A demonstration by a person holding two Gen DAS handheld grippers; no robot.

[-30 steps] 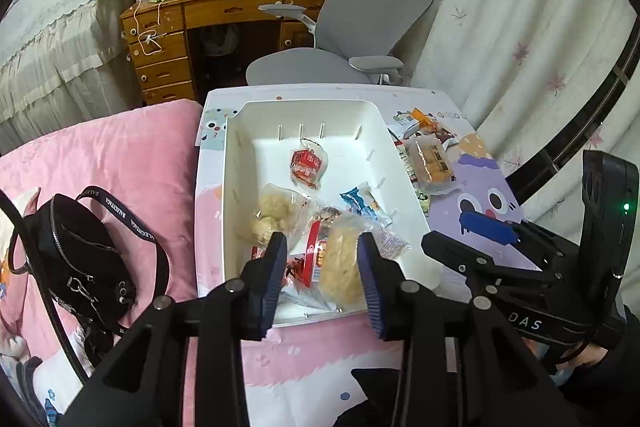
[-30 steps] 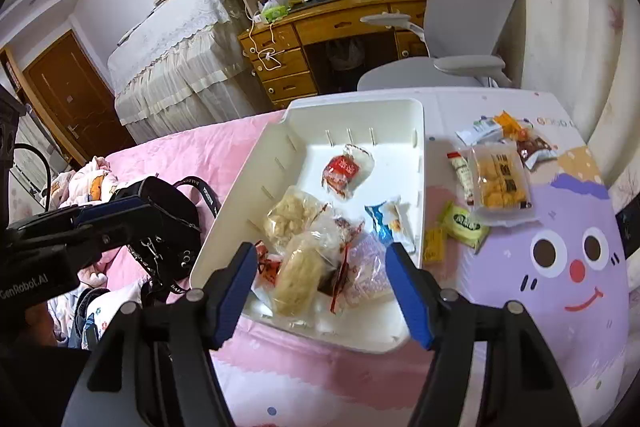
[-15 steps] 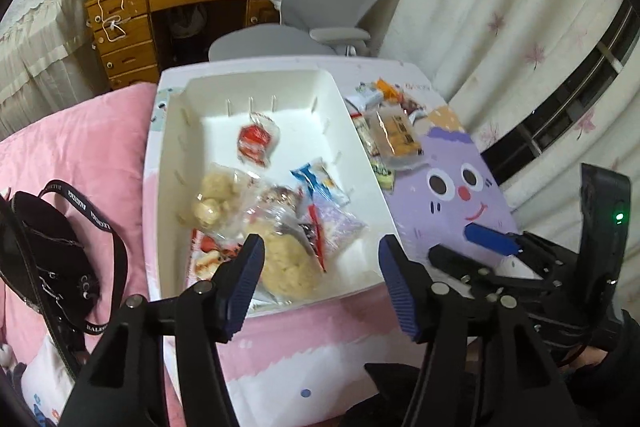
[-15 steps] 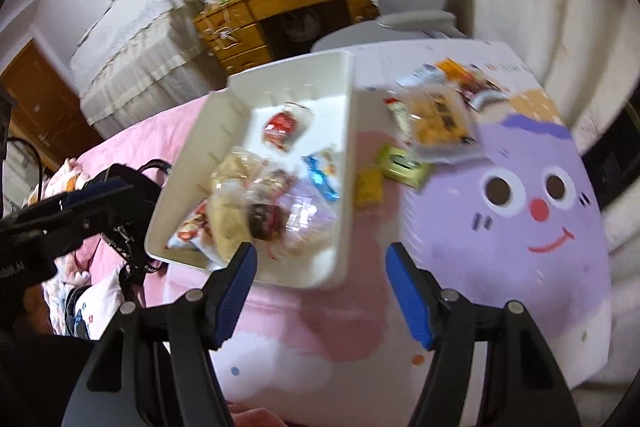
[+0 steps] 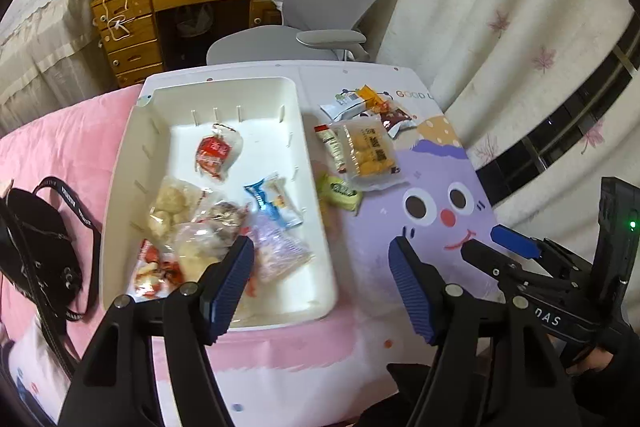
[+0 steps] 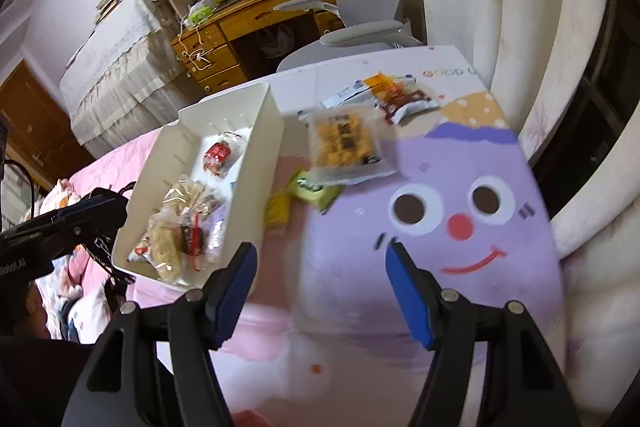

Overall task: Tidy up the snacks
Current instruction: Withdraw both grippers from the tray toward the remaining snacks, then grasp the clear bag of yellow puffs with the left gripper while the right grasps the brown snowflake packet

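Both my tools are empty. My left tool [image 5: 321, 269] has just been opening, its jaws now apart with nothing between them, tilted steeply down over the near edge of the white bin [image 5: 314, 195], where the gathered snacks lie piled toward six o'clock. My right tool [image 6: 318, 273] also stands apart, angled down over the purple cartoon mat [image 6: 460, 267]. The loose snacks, led by the clear cracker pack [image 6: 346, 143], wait at twelve o'clock on the worktop, just beside the bin, likely my next pick.
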